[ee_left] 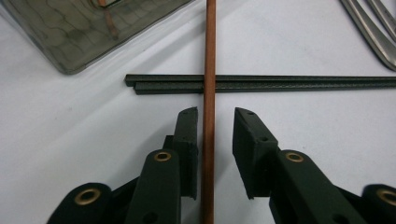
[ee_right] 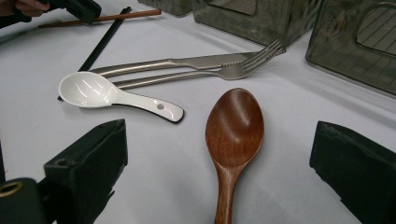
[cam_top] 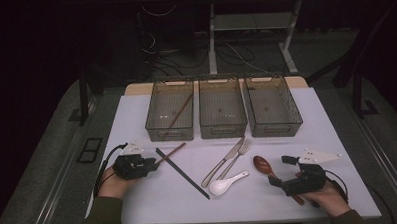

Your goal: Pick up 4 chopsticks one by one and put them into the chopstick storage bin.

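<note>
High view looks down from above the table [cam_top: 139, 204]; both gripper views skim it closely (sharing the black chopsticks [ee_left: 280, 83]).

Glossy wooden spoon [ee_right: 234, 126], smooth reddish-brown wood-like chopstick [ee_left: 208, 93], matt black jaws

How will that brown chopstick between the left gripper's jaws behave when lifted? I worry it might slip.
The brown chopstick looks round and smooth, so it could roll or twist between the flat pads. It seems thin, rigid and probably light. It lies across the black chopsticks, so lifting may nudge them. The left gripper straddles it with a gap showing.
</note>
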Action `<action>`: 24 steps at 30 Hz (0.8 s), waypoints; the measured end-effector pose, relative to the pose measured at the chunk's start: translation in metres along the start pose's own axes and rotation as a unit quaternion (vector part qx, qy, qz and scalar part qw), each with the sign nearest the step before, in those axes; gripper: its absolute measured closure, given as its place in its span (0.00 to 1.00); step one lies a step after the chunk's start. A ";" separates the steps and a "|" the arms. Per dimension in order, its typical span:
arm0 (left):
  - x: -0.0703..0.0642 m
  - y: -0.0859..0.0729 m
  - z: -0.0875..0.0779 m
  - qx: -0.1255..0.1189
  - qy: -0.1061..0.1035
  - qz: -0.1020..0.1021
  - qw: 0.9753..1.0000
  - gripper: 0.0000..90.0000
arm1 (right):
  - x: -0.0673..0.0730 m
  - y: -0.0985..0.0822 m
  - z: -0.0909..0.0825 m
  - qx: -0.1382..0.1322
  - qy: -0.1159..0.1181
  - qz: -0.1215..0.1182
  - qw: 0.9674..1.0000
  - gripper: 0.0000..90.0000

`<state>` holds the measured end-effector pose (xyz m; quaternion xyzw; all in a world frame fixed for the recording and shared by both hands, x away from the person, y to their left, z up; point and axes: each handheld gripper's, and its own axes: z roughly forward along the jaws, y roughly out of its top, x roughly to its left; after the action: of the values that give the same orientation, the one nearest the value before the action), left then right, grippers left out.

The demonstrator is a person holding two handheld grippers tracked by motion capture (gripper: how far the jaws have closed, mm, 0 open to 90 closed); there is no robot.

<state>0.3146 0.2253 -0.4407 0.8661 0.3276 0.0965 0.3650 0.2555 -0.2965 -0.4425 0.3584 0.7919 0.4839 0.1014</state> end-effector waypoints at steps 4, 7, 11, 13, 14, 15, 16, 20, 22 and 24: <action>0.001 0.000 0.003 0.011 0.000 0.003 1.000 0.81 | 0.000 0.000 0.000 0.002 0.000 -0.001 1.000 0.04; 0.001 0.000 0.003 0.009 0.001 0.000 1.000 0.83 | 0.000 0.000 0.000 0.002 0.000 -0.001 1.000 0.04; 0.001 0.000 0.004 0.010 0.007 0.002 1.000 0.88 | 0.000 0.000 0.000 0.002 0.000 -0.001 1.000 0.04; 0.001 0.000 0.003 0.011 0.009 0.004 1.000 0.90 | 0.000 0.000 0.000 0.003 0.001 -0.001 1.000 0.04; 0.001 0.000 0.004 0.011 0.008 0.003 1.000 0.91 | 0.000 0.000 0.000 0.002 0.000 -0.001 1.000 0.04; 0.001 0.000 0.003 0.012 0.008 0.004 1.000 0.92 | 0.000 0.000 0.000 0.002 0.000 0.000 1.000 0.04; 0.001 0.000 0.004 0.012 0.007 0.005 1.000 0.92 | 0.000 0.000 0.000 0.002 0.000 0.000 1.000 0.04; 0.001 0.000 0.003 0.012 0.002 0.008 1.000 0.92 | 0.000 0.000 0.000 0.003 0.000 -0.001 1.000 0.04; 0.001 0.000 0.003 0.013 0.000 0.008 1.000 0.93 | 0.000 0.000 0.000 0.003 0.000 -0.001 1.000 0.04; 0.001 0.001 0.003 0.014 0.000 0.010 1.000 0.93 | 0.000 0.000 0.000 0.002 0.000 -0.001 1.000 0.04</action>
<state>0.3171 0.2240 -0.4425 0.8744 0.3200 0.0955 0.3520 0.2558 -0.2965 -0.4427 0.3578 0.7933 0.4822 0.1007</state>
